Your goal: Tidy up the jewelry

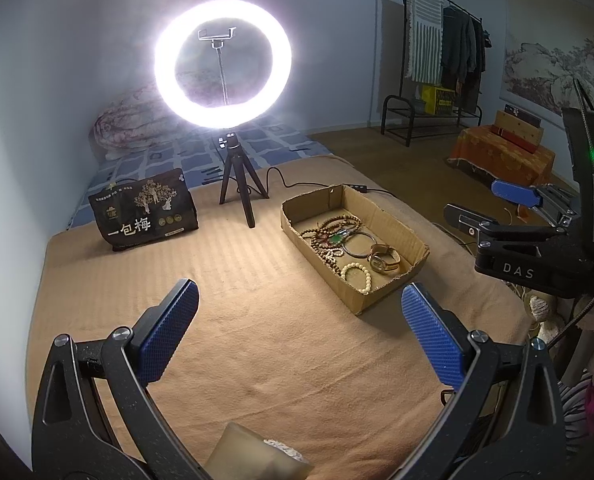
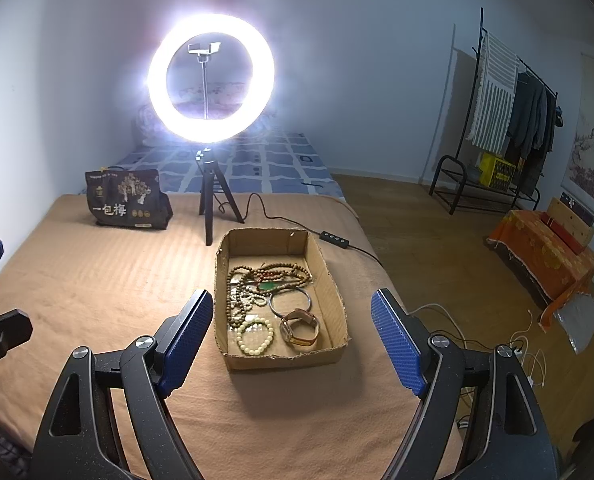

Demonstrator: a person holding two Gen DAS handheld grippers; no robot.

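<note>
A shallow cardboard box (image 1: 401, 236) (image 2: 335, 304) lies on a tan blanket. It holds brown bead strands (image 2: 273, 272), a green pendant (image 2: 271, 287), a metal bangle (image 2: 290, 300), a cream bead bracelet (image 2: 255, 336) and a gold watch (image 2: 301, 330). The same pieces show in the left wrist view: bangle (image 1: 359, 245), bracelet (image 1: 357, 276), watch (image 1: 383, 260). My left gripper (image 1: 299, 320) is open and empty, left of the box. My right gripper (image 2: 293, 338) is open and empty, just above the box's near end. The right gripper also shows in the left wrist view (image 1: 493, 206).
A lit ring light on a black tripod (image 1: 237, 184) (image 2: 213, 204) stands behind the box, its cable with a remote (image 2: 335, 238) trailing right. A dark snack bag (image 1: 145, 208) (image 2: 127, 200) stands at back left. The bed edge drops to wood floor (image 2: 437, 252) on the right.
</note>
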